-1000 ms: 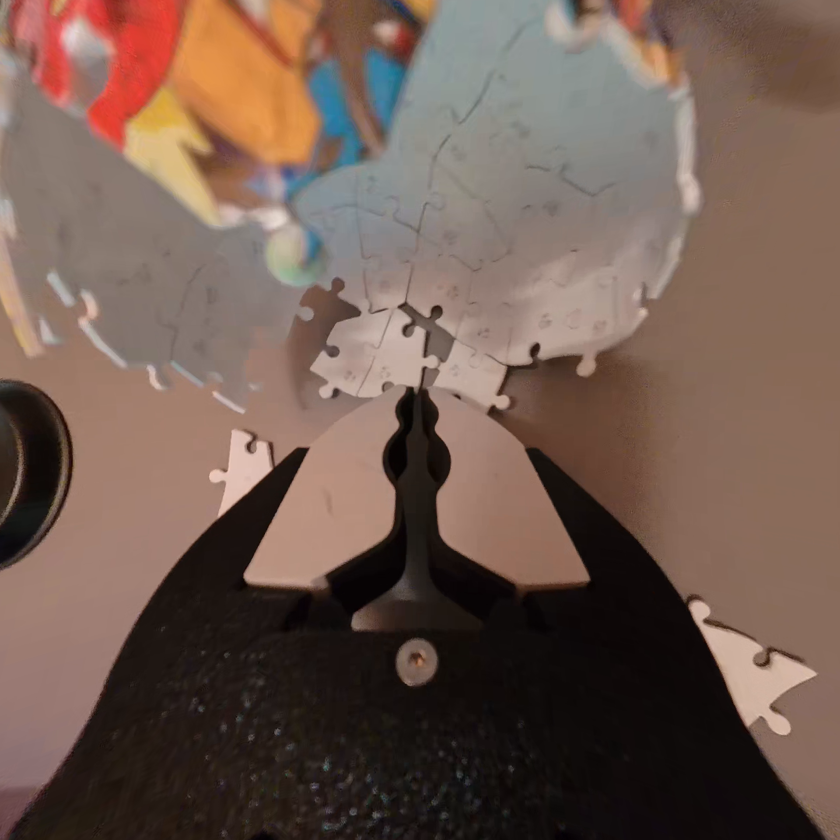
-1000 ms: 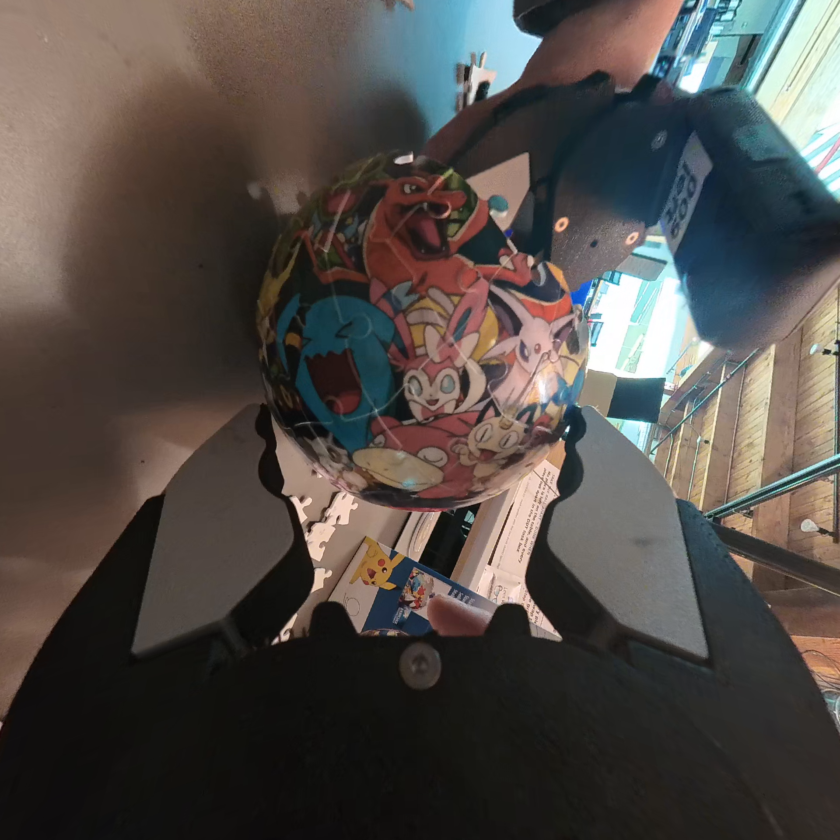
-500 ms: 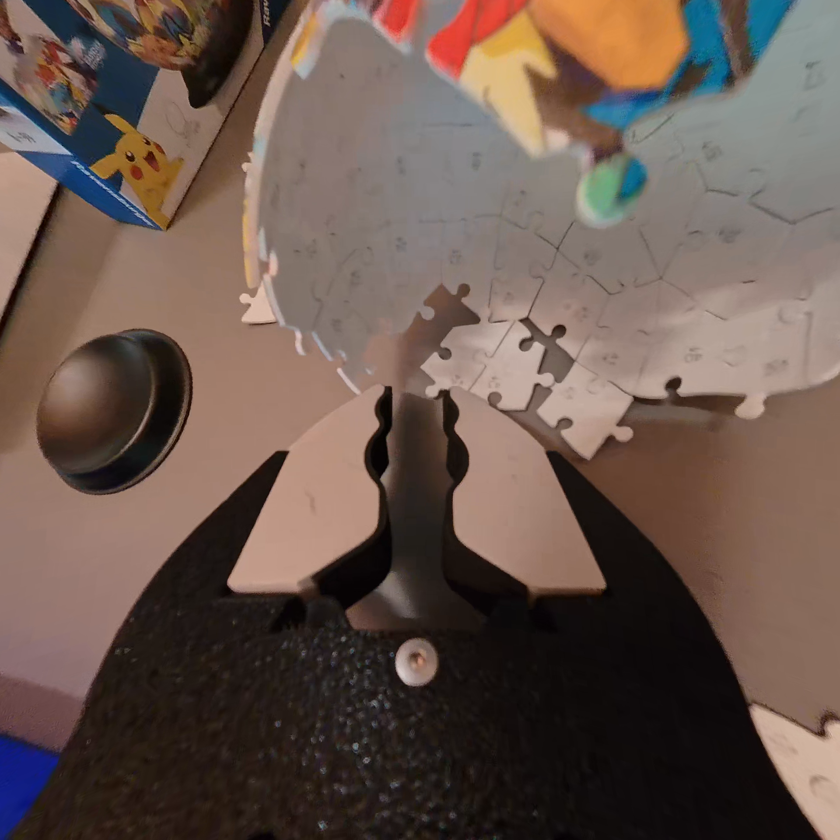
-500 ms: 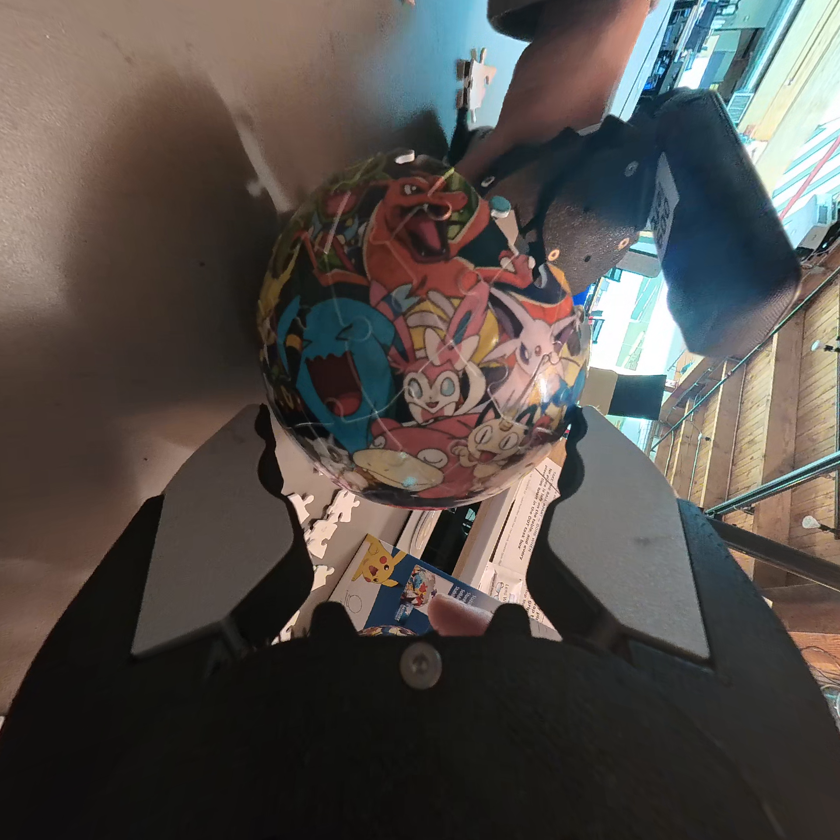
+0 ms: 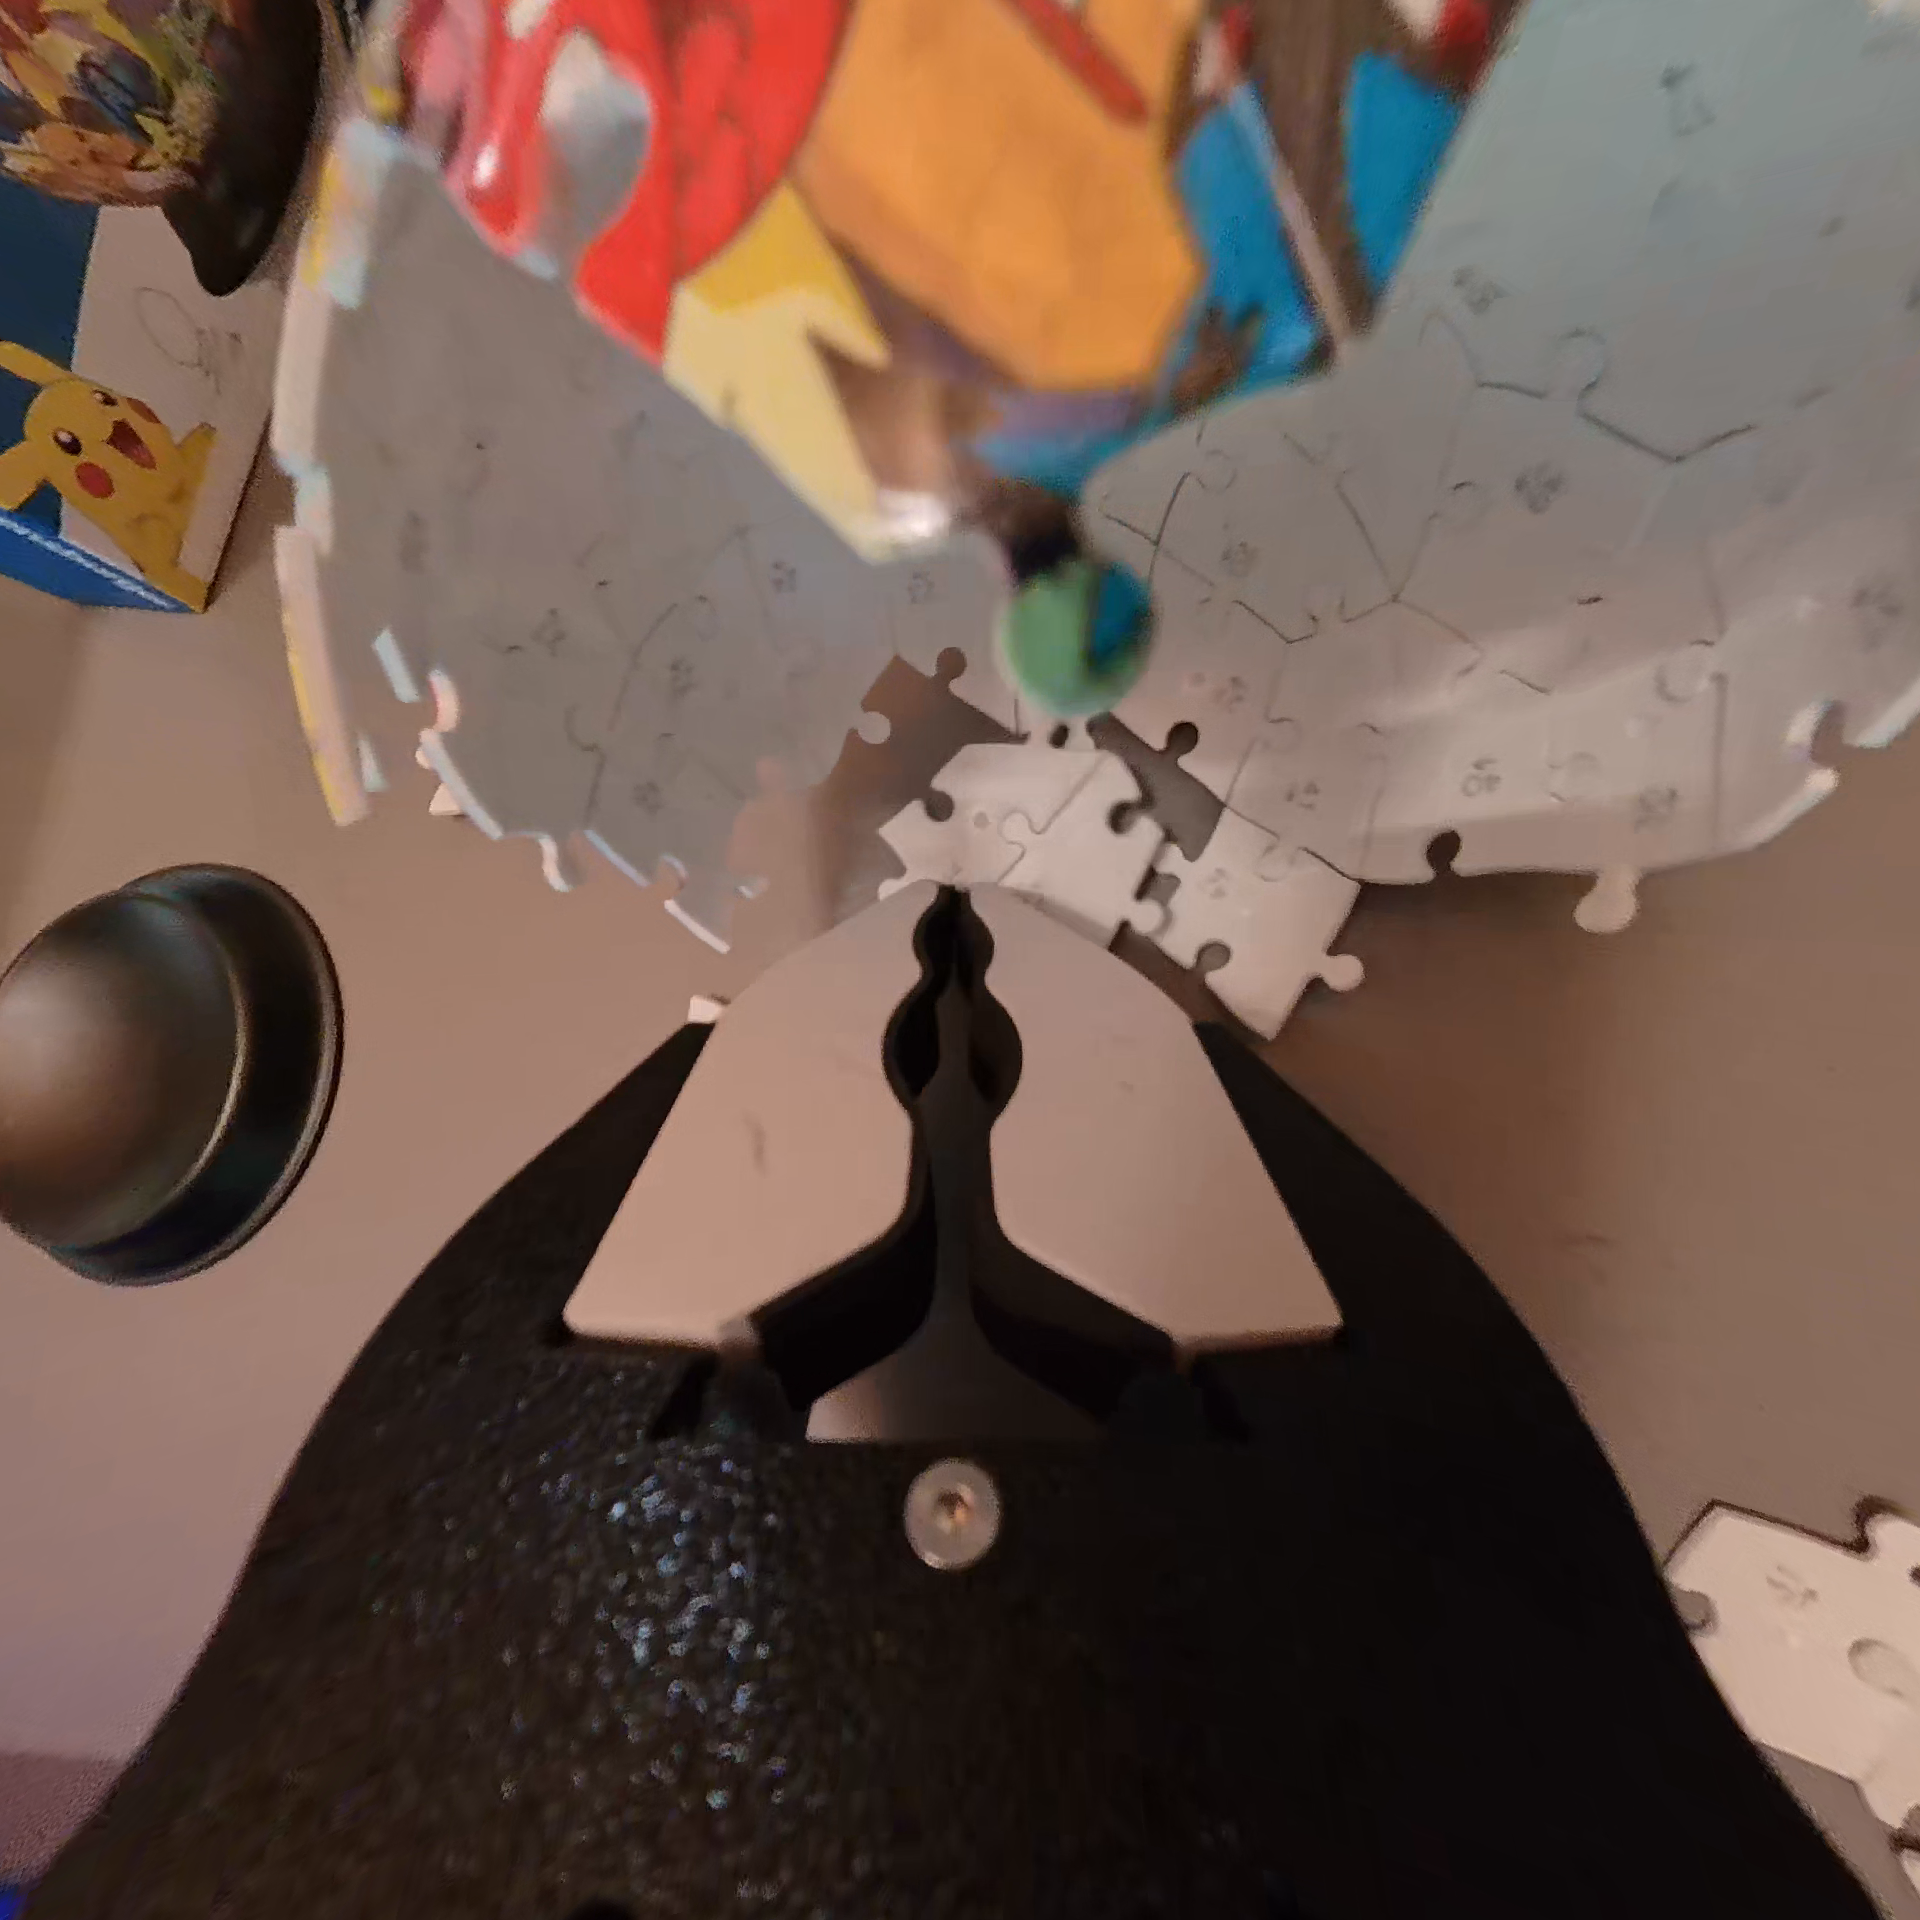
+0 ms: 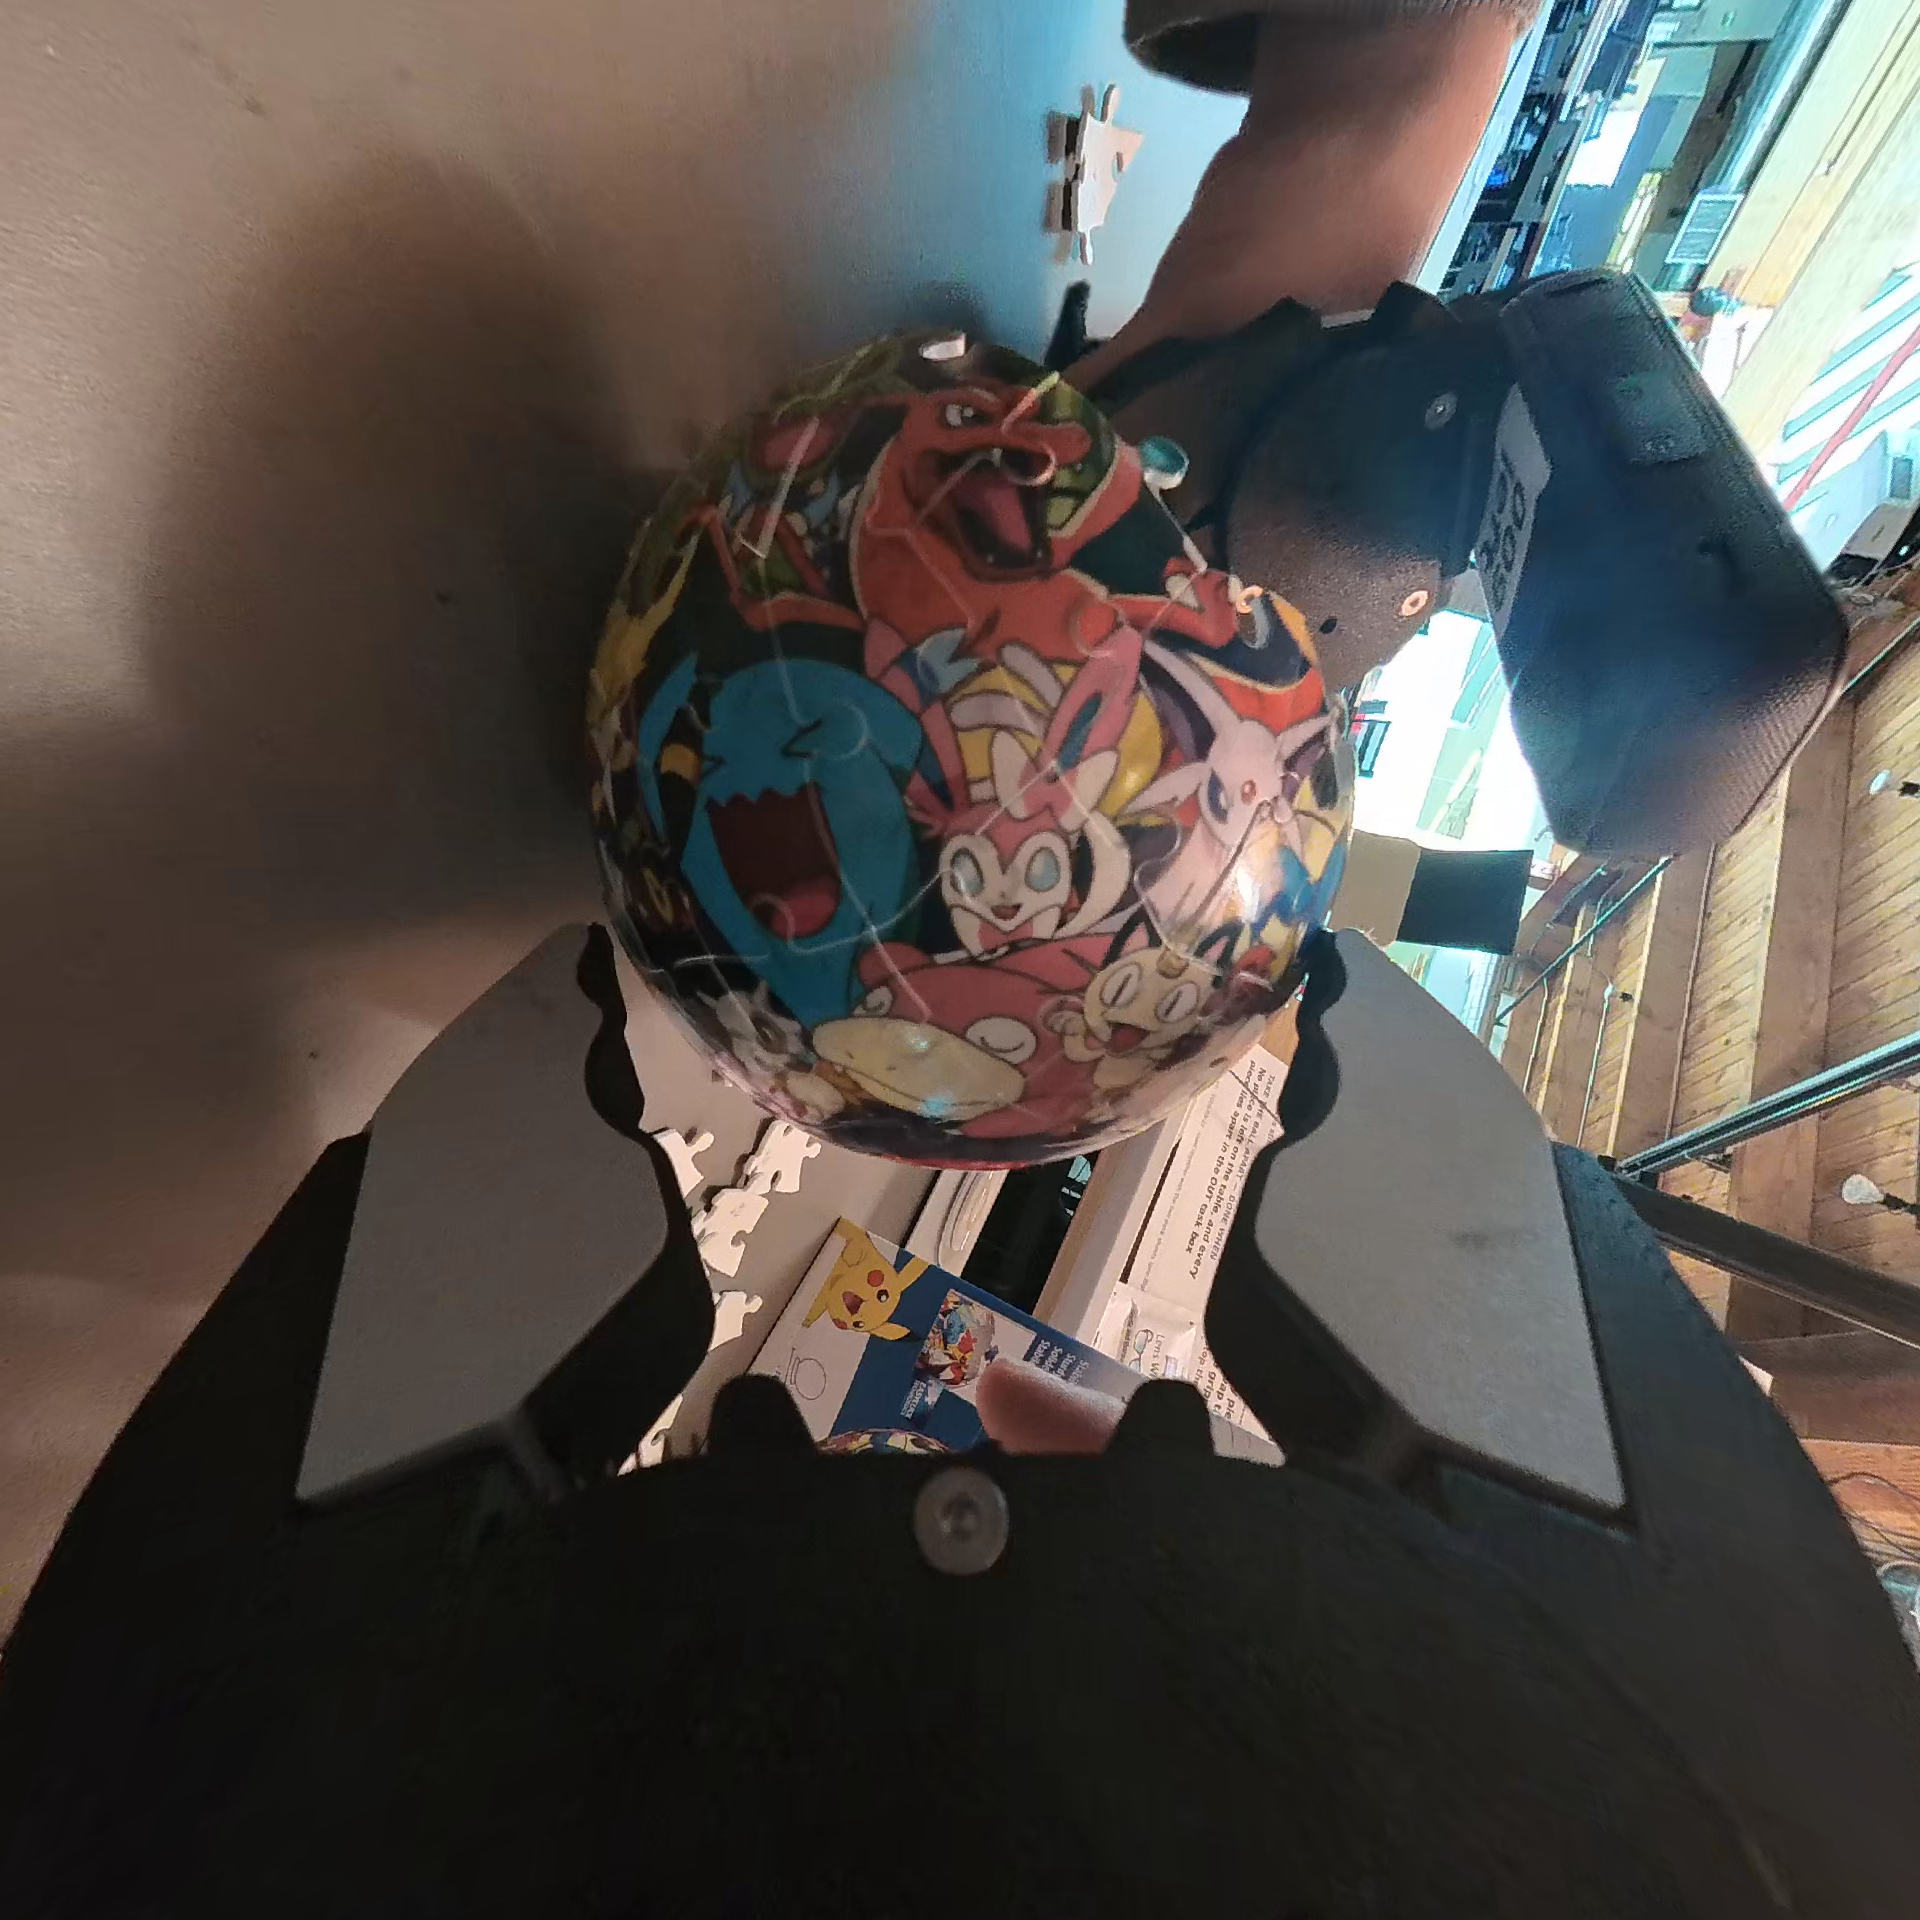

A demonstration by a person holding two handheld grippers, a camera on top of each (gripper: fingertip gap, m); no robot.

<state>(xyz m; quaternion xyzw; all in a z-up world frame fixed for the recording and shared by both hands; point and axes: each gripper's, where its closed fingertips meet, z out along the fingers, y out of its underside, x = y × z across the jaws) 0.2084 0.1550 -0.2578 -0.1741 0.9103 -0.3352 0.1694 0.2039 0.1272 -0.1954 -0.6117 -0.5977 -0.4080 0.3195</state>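
The puzzle ball (image 6: 966, 769), a hollow shell with an open gap, shows a white inside (image 5: 1507, 582) with numbered pieces; nothing lies in it. A printed box (image 5: 94, 457) and a black stand (image 5: 156, 1070) sit on the tan table (image 5: 1610, 1195), loose pieces (image 5: 1829, 1652) nearby. Wooden walls rise beyond. The right gripper (image 6: 961, 1039) is spread wide, its fingers cradling the ball's sides. The left gripper (image 5: 951, 909) is pinched on the edge of a white piece (image 5: 1029, 831) at the gap's rim.
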